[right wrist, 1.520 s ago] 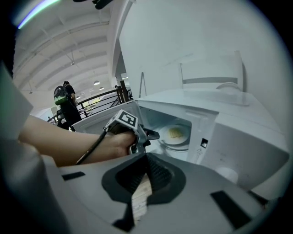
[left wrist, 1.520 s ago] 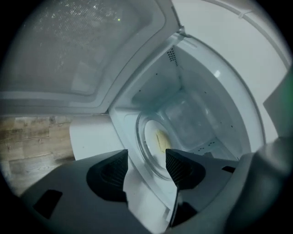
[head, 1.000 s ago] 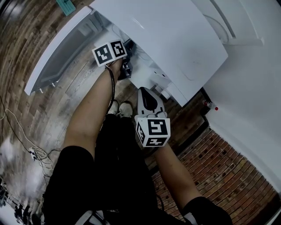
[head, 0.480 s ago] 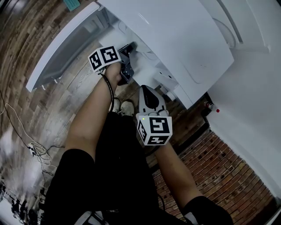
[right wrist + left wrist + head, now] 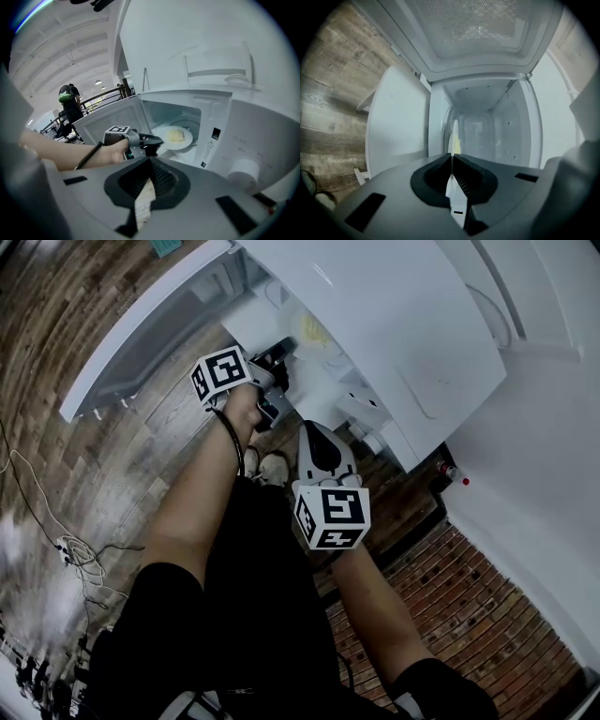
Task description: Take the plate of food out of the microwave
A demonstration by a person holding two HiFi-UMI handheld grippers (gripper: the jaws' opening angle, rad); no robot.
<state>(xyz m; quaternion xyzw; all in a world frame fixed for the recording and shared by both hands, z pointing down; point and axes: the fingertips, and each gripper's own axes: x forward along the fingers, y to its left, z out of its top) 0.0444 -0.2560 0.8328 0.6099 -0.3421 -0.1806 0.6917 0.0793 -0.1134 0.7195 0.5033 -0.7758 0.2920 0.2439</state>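
Round white plate of yellow food (image 5: 176,137): lies inside the cavity of the white microwave (image 5: 220,140), centre of the right gripper view, with its near rim at the cavity's front edge.

White microwave door (image 5: 141,334): swung wide toward the upper left of the head view. The opening faces both grippers.

Left gripper (image 5: 157,139): jaws closing on the plate's near rim. In the left gripper view the rim runs edge-on between the pads.

Right gripper (image 5: 150,161): jaws together with nothing between them, held lower in the frame, well apart from the plate.

Wood-plank floor (image 5: 56,381) lies beneath.
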